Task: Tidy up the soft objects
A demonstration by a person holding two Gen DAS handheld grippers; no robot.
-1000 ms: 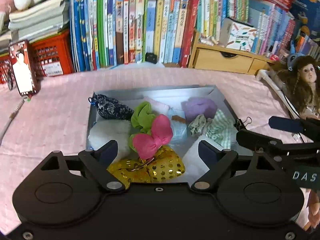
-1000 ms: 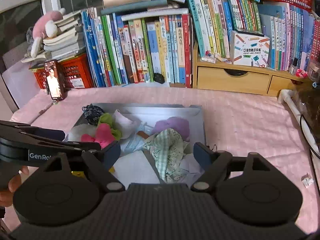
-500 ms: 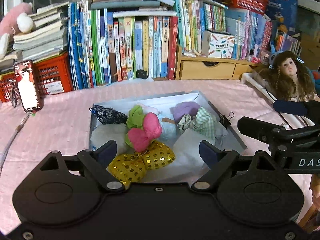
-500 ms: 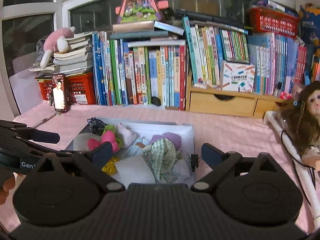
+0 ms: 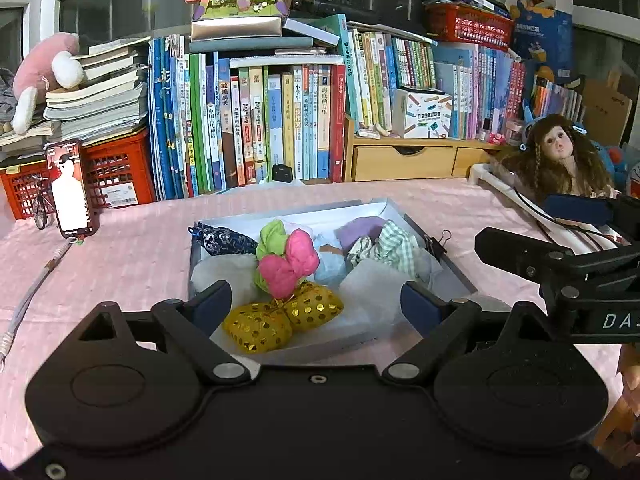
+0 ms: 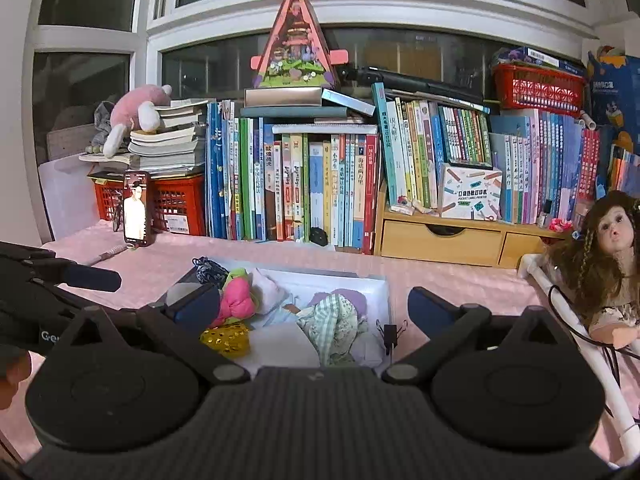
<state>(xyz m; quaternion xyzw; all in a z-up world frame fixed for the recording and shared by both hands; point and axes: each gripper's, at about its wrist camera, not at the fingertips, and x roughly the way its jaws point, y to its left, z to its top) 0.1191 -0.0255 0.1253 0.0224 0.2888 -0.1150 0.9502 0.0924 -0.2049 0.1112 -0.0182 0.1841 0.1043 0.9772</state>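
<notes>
I am holding both grippers above the near edge of a shallow white box (image 5: 448,268) on the pink-covered surface (image 5: 132,256). The left gripper (image 5: 316,304) is standing with jaws wide apart and nothing between them. The right gripper (image 6: 312,308) is still spreading its jaws, also gripping nothing. The soft objects are lying in the box: a gold sequined bow (image 5: 282,316) nearest, a pink and green bow (image 5: 288,260) behind it, a dark patterned pouch (image 5: 226,238) at the far left, and a green checked cloth (image 5: 394,244) to the right.
</notes>
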